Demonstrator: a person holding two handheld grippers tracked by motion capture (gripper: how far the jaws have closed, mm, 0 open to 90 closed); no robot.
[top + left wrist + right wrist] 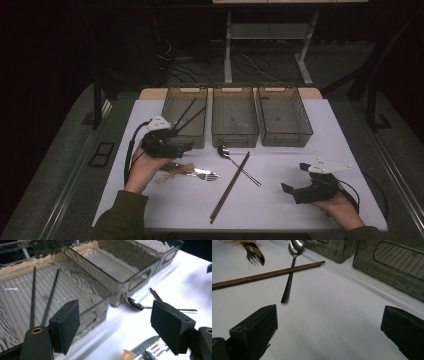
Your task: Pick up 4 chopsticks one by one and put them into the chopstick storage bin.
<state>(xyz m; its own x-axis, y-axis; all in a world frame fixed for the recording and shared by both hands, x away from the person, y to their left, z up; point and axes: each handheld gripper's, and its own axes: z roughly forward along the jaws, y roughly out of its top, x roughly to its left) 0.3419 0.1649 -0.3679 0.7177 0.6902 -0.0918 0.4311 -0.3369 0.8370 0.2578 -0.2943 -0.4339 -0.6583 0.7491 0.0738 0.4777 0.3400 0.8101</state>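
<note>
Black chopsticks (pixel 187 116) already lie in the left bin (pixel 172 102), upper left; your left gripper (pixel 175 134) hangs released beside it. Drop toward the fork (pixel 202 174) squarely. Lower right, your right gripper (pixel 295 181) rests unclenched, empty.

Glossy metal spoon (pixel 135 304), ribbed translucent plastic bins (pixel 110 272)

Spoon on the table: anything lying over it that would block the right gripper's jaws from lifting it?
Yes. The brown chopsticks lie across the handle of the spoon. The right gripper is open over bare table.
</note>
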